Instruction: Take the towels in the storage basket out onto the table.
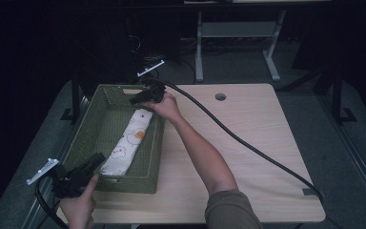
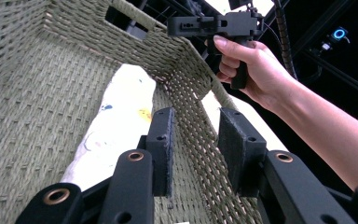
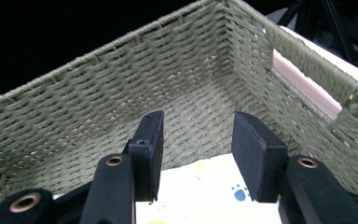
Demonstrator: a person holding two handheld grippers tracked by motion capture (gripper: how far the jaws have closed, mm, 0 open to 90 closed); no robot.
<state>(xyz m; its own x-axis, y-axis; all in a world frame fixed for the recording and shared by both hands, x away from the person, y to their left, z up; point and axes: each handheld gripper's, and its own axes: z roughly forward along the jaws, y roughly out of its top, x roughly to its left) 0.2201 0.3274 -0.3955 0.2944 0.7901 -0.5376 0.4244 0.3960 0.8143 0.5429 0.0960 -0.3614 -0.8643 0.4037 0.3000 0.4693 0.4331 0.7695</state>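
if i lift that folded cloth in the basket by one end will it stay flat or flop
Likely flop: the cloth looks like soft printed fabric, folded long and narrow, with rounded edges that sag onto the basket floor. Probably light for its size, since it lies thin and flat. It may unfold if lifted at one end, because nothing visible holds the folds together.

No words, labels, brands or numbers can be read anywhere. The folded cloth (image 1: 128,141) in the green woven basket (image 1: 86,130) carries only small printed pictures in orange, yellow and blue, with no lettering on them.
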